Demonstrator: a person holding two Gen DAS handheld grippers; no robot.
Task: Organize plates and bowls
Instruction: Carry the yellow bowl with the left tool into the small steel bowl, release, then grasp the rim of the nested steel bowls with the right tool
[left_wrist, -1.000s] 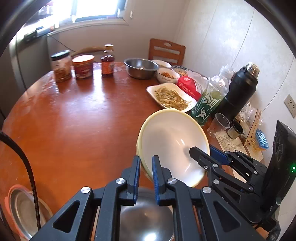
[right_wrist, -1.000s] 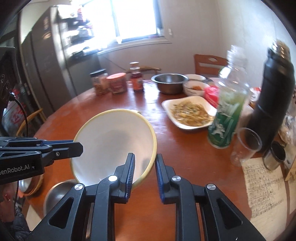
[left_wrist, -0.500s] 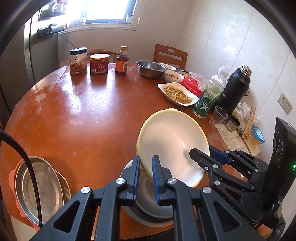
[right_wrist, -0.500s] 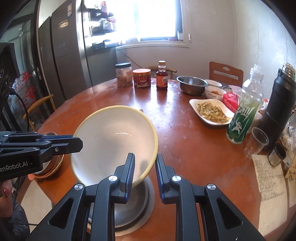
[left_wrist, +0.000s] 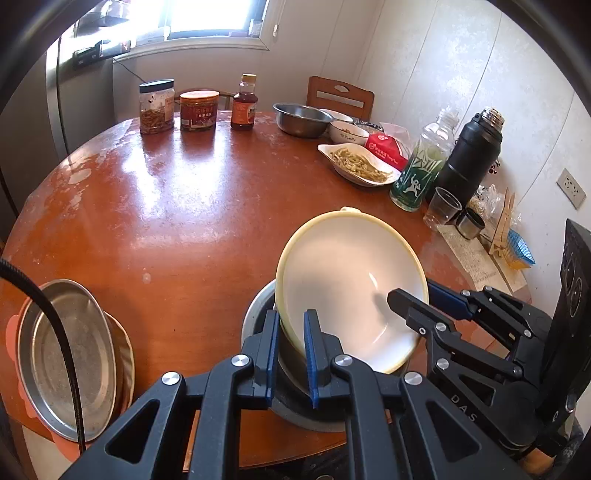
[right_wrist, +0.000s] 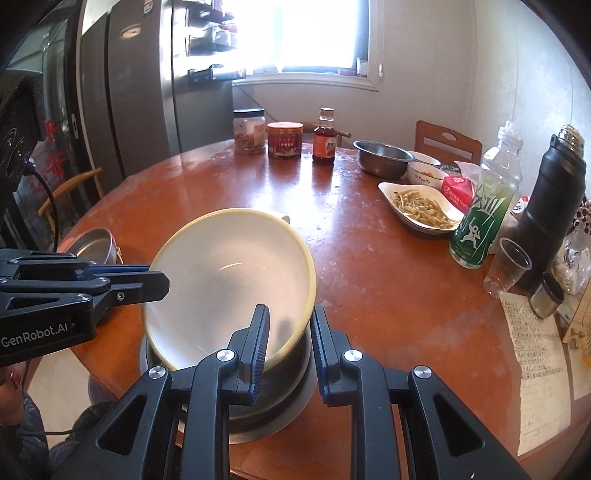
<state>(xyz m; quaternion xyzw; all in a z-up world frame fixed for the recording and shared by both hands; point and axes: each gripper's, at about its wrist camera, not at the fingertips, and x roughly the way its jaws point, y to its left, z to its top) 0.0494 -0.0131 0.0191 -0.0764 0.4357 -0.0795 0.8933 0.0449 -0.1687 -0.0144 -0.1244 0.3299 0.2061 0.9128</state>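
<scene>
Round reddish-brown wooden table (left_wrist: 177, 206): the work surface, seen from its 6 o'clock edge in both wrist views.

Stack of shallow round steel plates (left_wrist: 66, 354): set at about 8 o'clock on the table, near the rim.

Wide cream-white bowl with a pale yellow rim (left_wrist: 351, 284): held tilted at 6 o'clock, its lower edge inside the round stainless-steel bowl (left_wrist: 258, 314) beneath. It is not yet seated level.

Left gripper (left_wrist: 290, 350): its 2 blue-padded fingers are seen narrowly set across the cream bowl's near-left rim and appear to pinch it.

Right gripper (right_wrist: 288, 341): its fingers stand a little wider either side of the rim at the bowl's right; whether the pads press the wall cannot be told.

Small steel bowl (left_wrist: 301, 120), white dish of yellow strips (left_wrist: 360, 166), green-labelled bottle (left_wrist: 421, 170), black flask (left_wrist: 469, 158), 3 jars and bottles: ranged from 12 to 3 o'clock, well apart from the stack.

Handling note: the cream bowl is best levelled before release, both rims lowered evenly until it nests centred in the steel bowl; 1 side let go early is judged likely to make it slide or clatter.
</scene>
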